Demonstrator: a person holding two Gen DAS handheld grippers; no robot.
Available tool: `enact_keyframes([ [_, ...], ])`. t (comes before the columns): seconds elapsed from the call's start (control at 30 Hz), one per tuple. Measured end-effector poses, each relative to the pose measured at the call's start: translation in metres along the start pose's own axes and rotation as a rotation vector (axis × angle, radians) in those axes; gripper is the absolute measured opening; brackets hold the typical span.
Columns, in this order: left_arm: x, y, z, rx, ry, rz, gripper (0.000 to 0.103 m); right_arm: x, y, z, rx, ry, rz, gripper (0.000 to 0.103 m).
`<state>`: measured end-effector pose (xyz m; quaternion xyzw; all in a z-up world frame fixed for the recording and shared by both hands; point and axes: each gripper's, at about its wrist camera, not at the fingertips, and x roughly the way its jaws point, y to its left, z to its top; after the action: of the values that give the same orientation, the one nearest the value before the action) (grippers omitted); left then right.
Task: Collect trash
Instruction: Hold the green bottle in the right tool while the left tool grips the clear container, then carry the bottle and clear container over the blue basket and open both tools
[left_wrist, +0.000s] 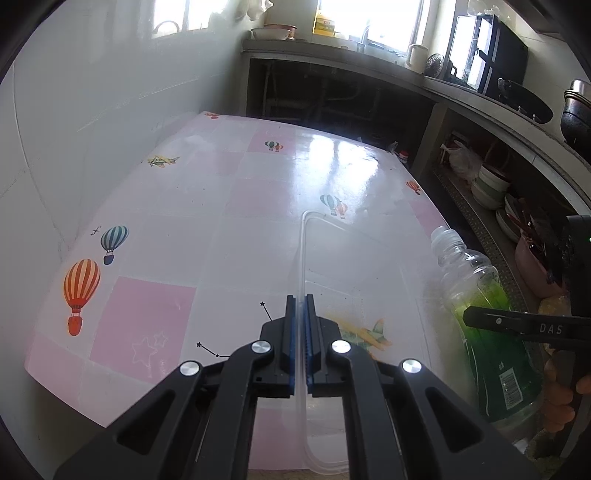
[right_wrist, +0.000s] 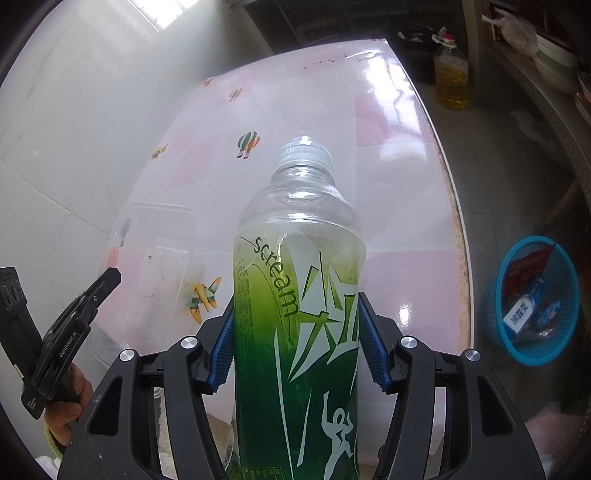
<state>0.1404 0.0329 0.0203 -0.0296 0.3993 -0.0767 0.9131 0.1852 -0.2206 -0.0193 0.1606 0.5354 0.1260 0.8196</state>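
My left gripper (left_wrist: 300, 306) is shut on the rim of a clear plastic container (left_wrist: 354, 266) above the balloon-print table (left_wrist: 155, 229). The container also shows in the right wrist view (right_wrist: 162, 251), left of the bottle. My right gripper (right_wrist: 297, 306) is shut on a clear plastic bottle with a green "scream" label (right_wrist: 299, 280) and a clear cap, held upright. The bottle also shows at the right of the left wrist view (left_wrist: 484, 314), with a right gripper finger (left_wrist: 517, 325) across it. The left gripper also shows in the right wrist view (right_wrist: 107, 280).
A blue mesh basket (right_wrist: 495, 295) with wrappers stands on the floor right of the table. A yellow oil jug (right_wrist: 450, 74) stands on the floor beyond. A counter and shelves with bowls (left_wrist: 491, 184) run along the right. A tiled wall (left_wrist: 92, 110) borders the table's left.
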Motion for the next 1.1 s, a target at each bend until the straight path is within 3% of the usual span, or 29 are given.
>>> enact_keyframes([
  [0.5, -0.009, -0.006, 0.002, 0.017, -0.023, 0.006, 0.003, -0.008, -0.012, -0.005, 0.002, -0.015, 0.047, 0.056],
  [0.73, -0.017, -0.029, 0.015, 0.067, -0.053, -0.017, 0.003, -0.042, -0.045, -0.01, 0.064, -0.093, 0.091, 0.056],
  [0.97, -0.025, -0.099, 0.044, 0.181, -0.105, -0.152, 0.003, -0.117, -0.134, -0.04, 0.243, -0.255, -0.04, 0.056],
  [1.1, -0.013, -0.157, 0.059, 0.257, -0.07, -0.283, 0.003, -0.144, -0.197, -0.077, 0.393, -0.3, -0.12, 0.056],
])
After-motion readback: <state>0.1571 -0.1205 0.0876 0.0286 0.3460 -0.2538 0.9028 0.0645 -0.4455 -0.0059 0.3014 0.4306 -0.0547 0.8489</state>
